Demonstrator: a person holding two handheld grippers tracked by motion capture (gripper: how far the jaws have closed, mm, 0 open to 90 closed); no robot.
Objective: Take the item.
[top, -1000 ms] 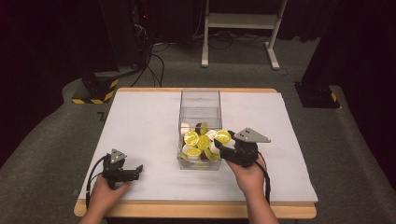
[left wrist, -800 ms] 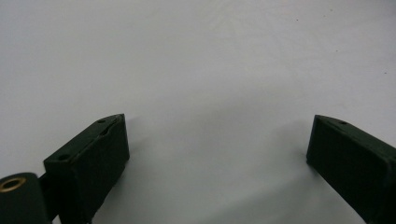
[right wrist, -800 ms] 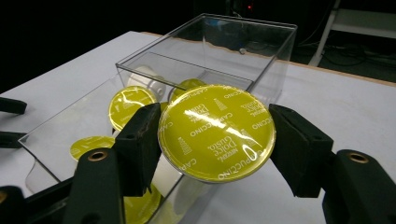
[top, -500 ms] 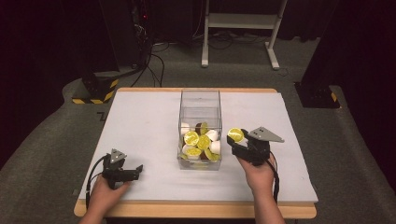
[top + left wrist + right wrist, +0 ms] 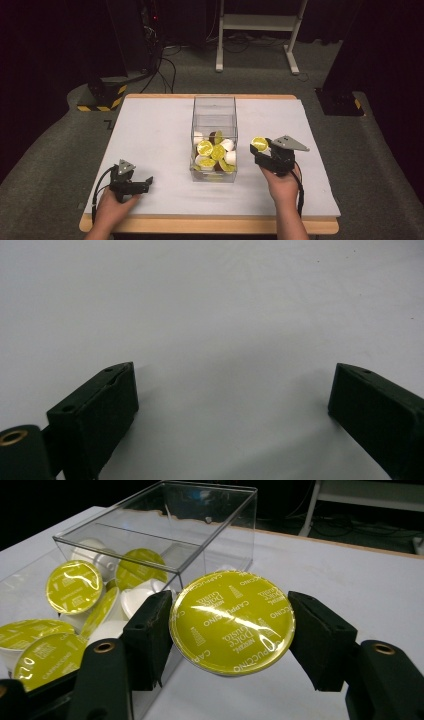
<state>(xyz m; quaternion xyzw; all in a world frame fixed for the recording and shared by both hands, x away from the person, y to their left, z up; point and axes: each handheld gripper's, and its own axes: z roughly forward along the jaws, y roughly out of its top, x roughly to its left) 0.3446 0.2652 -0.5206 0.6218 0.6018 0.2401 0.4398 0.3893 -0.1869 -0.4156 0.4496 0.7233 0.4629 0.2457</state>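
Observation:
A clear plastic box (image 5: 214, 107) stands mid-table with several coffee capsules (image 5: 214, 153) heaped at its near end, most with yellow-green foil lids. My right gripper (image 5: 260, 149) is just right of the box, shut on one such capsule (image 5: 232, 621), its jaws pressing on either side of the lid rim. The box wall (image 5: 210, 540) rises left of and behind the held capsule, and the loose capsules (image 5: 75, 587) lie inside it. Near the table's front left my left gripper (image 5: 142, 183) rests low over the white tabletop, open, with bare surface (image 5: 230, 405) between its jaws.
The white table (image 5: 150, 125) has bare room left and right of the box. Its wooden front edge (image 5: 210, 225) is close to both hands. Beyond the table are dark floor, cables and a white stand's legs (image 5: 255, 25).
My right gripper has carried the yellow-lidded capsule rightward, from over the box's near end to outside its right wall. The left gripper has stayed put.

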